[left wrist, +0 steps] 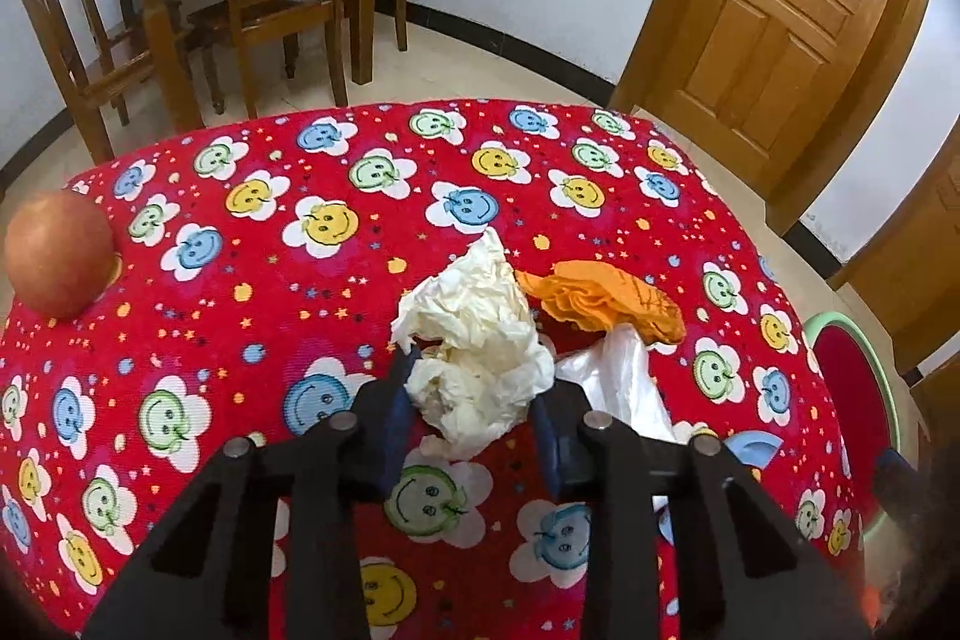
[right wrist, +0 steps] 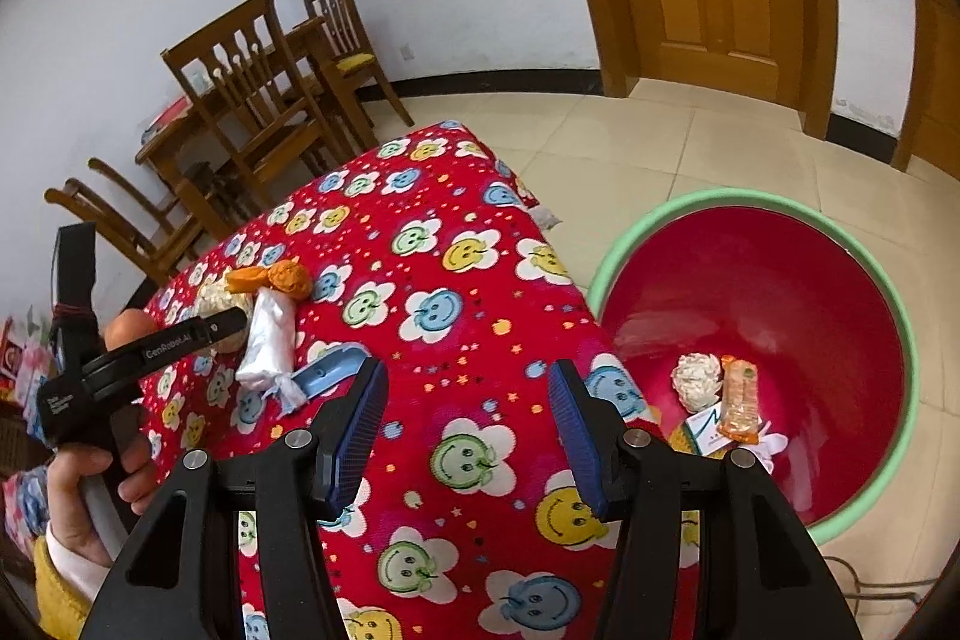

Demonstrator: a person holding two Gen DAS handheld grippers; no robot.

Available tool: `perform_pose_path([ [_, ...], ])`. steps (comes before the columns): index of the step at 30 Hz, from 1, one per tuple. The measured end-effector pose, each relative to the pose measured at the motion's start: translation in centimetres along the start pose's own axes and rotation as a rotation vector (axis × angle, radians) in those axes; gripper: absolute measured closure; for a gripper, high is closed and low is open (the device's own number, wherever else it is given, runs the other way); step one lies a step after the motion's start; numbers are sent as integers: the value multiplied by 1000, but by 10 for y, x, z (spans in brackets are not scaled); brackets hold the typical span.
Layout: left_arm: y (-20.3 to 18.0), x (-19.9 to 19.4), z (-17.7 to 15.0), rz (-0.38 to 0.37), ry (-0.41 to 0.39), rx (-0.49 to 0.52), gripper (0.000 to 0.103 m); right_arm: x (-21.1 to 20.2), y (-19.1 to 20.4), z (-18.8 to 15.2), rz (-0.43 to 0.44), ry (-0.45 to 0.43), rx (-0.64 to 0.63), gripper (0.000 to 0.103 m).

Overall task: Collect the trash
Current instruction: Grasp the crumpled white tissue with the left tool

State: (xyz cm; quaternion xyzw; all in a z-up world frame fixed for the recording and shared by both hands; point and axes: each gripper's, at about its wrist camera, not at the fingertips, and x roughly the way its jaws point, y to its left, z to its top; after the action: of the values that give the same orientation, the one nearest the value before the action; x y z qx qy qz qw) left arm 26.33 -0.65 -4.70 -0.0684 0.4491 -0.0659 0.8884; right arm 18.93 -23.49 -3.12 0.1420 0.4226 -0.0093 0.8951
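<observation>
The left claw [left wrist: 474, 394] is clenched on a crumpled tissue [left wrist: 474, 340] on the red tabletop [left wrist: 240, 280]. Beyond it lie an orange wrapper [left wrist: 600, 301] and a clear bag [left wrist: 624, 376]. The right claw [right wrist: 465, 430] hangs released, nothing between its pads. Right of it, on the floor, the basin [right wrist: 840, 244] holds trash.
</observation>
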Motion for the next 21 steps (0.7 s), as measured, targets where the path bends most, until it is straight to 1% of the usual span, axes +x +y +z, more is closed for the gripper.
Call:
perform_pose_path([
  [7, 14, -34, -9, -15, -35, -36, 69, 10, 14, 0, 29, 21, -42, 46],
  [15, 19, -71, -28, -18, -68, -37, 69, 35, 38, 2, 80, 63, -107, 46],
  [18, 21, -80, -37, -23, -74, -43, 69, 46, 45, 1, 89, 89, -130, 55],
  [21, 24, -86, -44, -17, -80, -49, 69, 55, 49, 0, 92, 108, -143, 58],
])
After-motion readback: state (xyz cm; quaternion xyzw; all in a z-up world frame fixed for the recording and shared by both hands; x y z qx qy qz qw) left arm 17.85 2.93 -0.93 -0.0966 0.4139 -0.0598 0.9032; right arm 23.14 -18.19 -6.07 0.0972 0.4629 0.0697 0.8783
